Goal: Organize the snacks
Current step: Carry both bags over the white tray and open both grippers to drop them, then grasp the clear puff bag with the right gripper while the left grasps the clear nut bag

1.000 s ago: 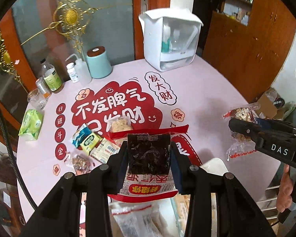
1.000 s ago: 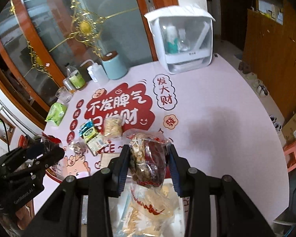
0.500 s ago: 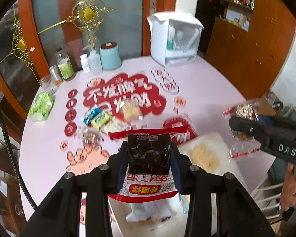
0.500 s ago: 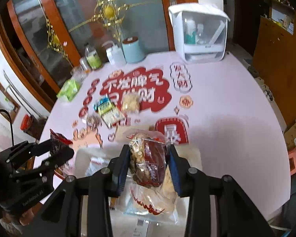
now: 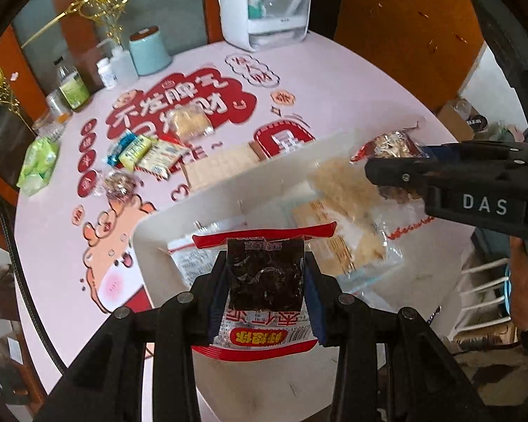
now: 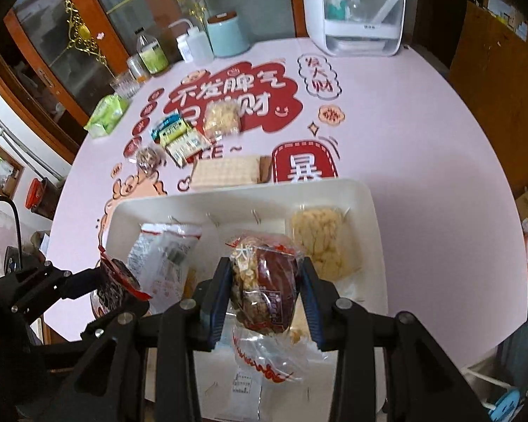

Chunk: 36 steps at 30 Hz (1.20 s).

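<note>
Right wrist view: pink round table [image 6: 422,133], white tray [image 6: 366,190] at its near edge, several bagged snacks already in it, more loose snacks [image 6: 179,140] well apart on the far-left printed area. Right gripper [image 6: 262,292] is clamped on a clear nut-bar packet [image 6: 264,281] with dark red label, held above the tray's middle; jaws pinch the packet's body from both sides, film tail hangs below. Left gripper [image 5: 265,285] is closed on a red-edged seaweed packet [image 5: 265,281], held over the tray's near-left part, jaws on both side edges. Both packets look light, soft and crinkly; film likely slippery, contents brittle, so a firm squeeze could crush them. Judged best hold: mid-body or sealed edge. Puffed-rice bag [image 6: 320,242] lies in the tray's right part, just beside the held nut packet.
</note>
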Each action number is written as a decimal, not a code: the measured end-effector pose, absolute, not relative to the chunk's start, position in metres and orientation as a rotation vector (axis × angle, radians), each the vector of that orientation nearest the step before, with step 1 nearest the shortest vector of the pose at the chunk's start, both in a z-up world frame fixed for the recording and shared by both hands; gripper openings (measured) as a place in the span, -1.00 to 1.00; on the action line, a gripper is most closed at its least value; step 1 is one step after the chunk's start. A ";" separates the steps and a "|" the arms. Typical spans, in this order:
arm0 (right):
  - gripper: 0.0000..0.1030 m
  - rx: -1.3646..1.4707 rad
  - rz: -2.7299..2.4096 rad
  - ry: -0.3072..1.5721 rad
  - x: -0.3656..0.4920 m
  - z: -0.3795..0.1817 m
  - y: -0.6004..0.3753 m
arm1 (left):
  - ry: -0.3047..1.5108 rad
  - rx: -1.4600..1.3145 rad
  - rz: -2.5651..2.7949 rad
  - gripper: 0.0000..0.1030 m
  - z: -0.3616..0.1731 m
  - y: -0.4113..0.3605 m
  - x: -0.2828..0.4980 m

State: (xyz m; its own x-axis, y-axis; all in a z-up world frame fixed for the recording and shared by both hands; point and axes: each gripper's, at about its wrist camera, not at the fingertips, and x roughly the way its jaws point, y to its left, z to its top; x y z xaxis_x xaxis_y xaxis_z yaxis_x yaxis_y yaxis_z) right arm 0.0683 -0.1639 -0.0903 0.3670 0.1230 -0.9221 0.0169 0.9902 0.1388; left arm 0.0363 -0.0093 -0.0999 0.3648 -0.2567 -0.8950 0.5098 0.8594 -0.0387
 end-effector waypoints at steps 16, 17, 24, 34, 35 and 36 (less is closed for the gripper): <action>-0.20 0.209 0.076 1.275 0.075 -0.114 -0.162 | 1.180 0.266 -0.546 0.52 -0.125 -0.009 0.034; -0.18 0.222 0.078 1.270 0.076 -0.113 -0.163 | 1.172 0.254 -0.542 0.54 -0.124 -0.006 0.034; -0.09 0.260 0.078 1.229 0.079 -0.101 -0.167 | 1.147 0.193 -0.541 0.55 -0.115 0.006 0.036; -0.08 0.236 0.117 1.240 0.081 -0.101 -0.154 | 1.127 0.139 -0.511 0.55 -0.107 0.020 0.041; -0.08 0.229 0.121 1.242 0.081 -0.101 -0.152 | 1.128 0.140 -0.507 0.55 -0.107 0.021 0.042; -0.08 0.223 0.126 1.244 0.081 -0.102 -0.150 | 1.130 0.137 -0.505 0.55 -0.108 0.021 0.042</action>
State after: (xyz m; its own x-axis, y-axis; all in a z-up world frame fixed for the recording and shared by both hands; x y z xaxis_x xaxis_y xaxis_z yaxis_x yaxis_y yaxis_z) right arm 0.0809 -0.1503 -0.1017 0.3178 0.2160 -0.9232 0.0259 0.9714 0.2362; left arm 0.0421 0.0209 -0.1079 0.3278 -0.3160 -0.8903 0.4522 0.8799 -0.1458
